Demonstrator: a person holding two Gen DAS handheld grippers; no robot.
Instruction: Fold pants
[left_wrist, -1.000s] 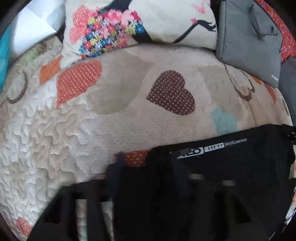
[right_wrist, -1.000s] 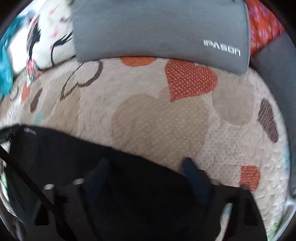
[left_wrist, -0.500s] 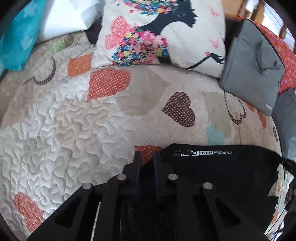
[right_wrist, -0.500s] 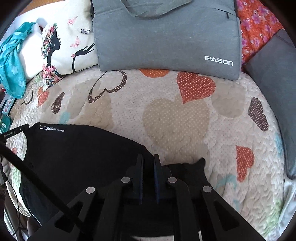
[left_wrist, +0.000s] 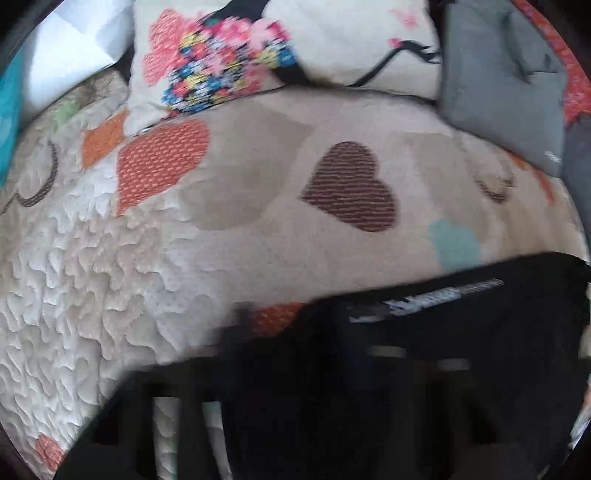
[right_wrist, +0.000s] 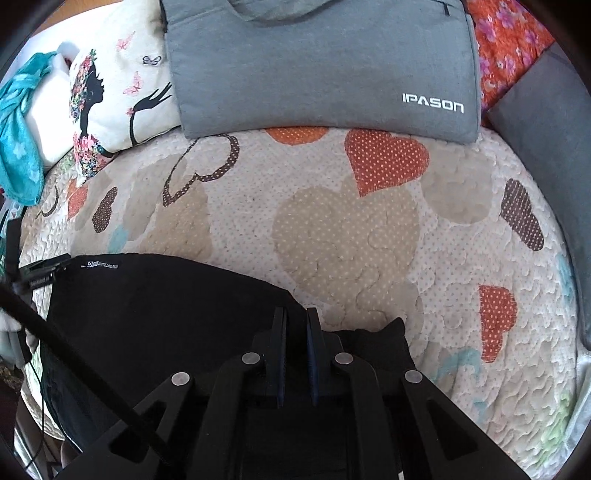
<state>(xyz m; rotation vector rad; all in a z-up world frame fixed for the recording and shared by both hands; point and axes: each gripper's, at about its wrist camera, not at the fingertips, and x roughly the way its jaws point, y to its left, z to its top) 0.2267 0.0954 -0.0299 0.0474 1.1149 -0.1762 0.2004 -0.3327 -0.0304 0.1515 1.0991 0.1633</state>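
Black pants (right_wrist: 166, 314) lie spread on the heart-patterned quilt (right_wrist: 351, 229), their white label near the far left corner. My right gripper (right_wrist: 295, 325) is shut on their far edge, and a corner of cloth (right_wrist: 397, 328) pokes up beside its right finger. The left wrist view is blurred by motion. There my left gripper (left_wrist: 295, 332) sits at the near left corner of the pants (left_wrist: 461, 332), its jaws closing on the cloth. In the right wrist view, a dark clamp shape (right_wrist: 40, 271) at that corner looks like my left gripper.
A grey IPASON bag (right_wrist: 321, 66) and a printed pillow (right_wrist: 118, 92) lean at the far side of the quilt. Teal cloth (right_wrist: 18, 147) lies far left, and a grey cushion (right_wrist: 554, 147) stands at the right. A black cable (right_wrist: 74, 354) crosses the pants' near left.
My right gripper's jaws came together on the pants' edge and stayed shut, lifting it slightly. The left view pulled back, then dropped close to the quilt again, blurred.
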